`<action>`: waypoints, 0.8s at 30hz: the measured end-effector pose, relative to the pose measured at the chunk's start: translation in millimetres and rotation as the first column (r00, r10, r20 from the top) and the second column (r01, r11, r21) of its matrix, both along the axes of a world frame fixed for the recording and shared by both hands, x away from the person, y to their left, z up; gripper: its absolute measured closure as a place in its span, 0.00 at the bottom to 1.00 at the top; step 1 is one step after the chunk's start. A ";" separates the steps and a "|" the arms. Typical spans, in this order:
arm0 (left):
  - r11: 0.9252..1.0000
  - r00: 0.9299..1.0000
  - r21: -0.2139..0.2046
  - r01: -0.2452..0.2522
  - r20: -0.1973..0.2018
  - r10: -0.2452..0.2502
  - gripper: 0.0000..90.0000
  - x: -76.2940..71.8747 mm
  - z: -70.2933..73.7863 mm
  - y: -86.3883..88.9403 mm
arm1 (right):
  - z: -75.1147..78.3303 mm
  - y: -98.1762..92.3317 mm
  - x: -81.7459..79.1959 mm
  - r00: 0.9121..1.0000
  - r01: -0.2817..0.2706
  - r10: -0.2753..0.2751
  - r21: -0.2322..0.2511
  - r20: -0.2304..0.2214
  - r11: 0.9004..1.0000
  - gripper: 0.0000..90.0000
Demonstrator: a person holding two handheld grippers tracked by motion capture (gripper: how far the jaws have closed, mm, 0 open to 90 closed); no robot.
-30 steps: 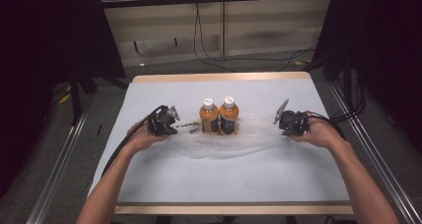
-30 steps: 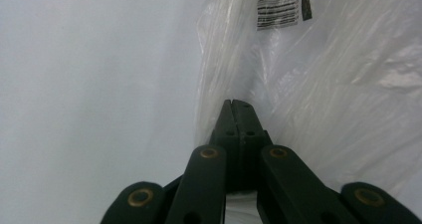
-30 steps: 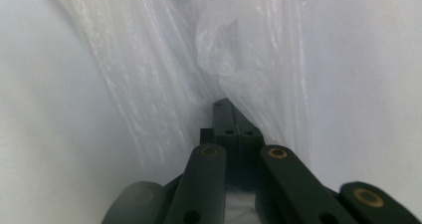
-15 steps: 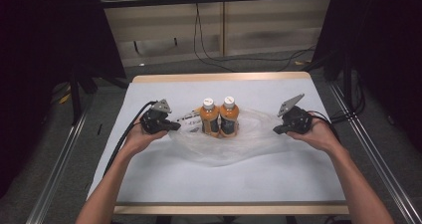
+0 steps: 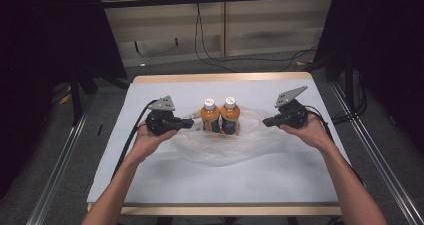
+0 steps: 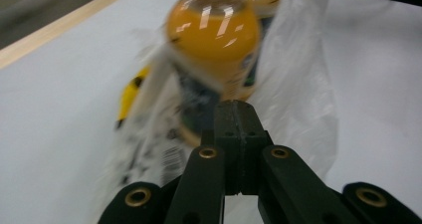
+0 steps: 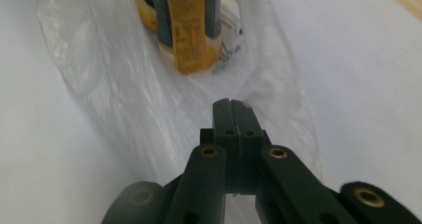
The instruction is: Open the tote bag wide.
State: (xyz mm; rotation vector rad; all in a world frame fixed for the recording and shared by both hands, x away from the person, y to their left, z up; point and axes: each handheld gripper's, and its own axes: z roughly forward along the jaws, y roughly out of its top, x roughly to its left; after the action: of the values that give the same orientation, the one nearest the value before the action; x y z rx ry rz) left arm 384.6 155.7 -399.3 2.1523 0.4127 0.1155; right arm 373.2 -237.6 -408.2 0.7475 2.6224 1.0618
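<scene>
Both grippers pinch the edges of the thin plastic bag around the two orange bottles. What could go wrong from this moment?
1. The plastic bag is thin, and the left gripper and right gripper each pinch only a small fold, so the film may slip out or tear.
2. The two bottles stand upright, close together, on loose film; an uneven pull from either side could tip them over.

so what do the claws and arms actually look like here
Both are black. The left claw and right claw each carry a grey three-cornered plate on top and trail a black cable. Up close, the jaws are matte black links with brass-coloured rivets. The forearms are bare, no sleeves in view.
</scene>
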 end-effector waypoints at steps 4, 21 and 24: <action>0.999 0.999 0.007 0.032 -0.001 -0.032 1.00 -8.2 -5.9 -26.5 | 5.9 14.7 9.2 1.000 -0.023 0.023 0.019 0.011 1.000 1.00; 0.966 0.998 0.254 0.039 0.031 -0.048 1.00 -8.7 -46.9 -78.4 | -27.6 54.5 70.8 0.994 0.054 -0.053 0.003 -0.096 0.999 1.00; 0.966 0.998 0.252 0.051 0.021 -0.059 1.00 -10.0 -53.0 -78.5 | -37.2 57.1 75.1 0.991 0.059 -0.061 -0.020 -0.119 0.998 1.00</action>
State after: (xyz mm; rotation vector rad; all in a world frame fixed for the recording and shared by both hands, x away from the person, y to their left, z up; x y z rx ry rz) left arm 374.6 77.2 -452.3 2.4067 0.3360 0.1746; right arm 448.3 -180.5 -445.4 0.9078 2.6851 1.0073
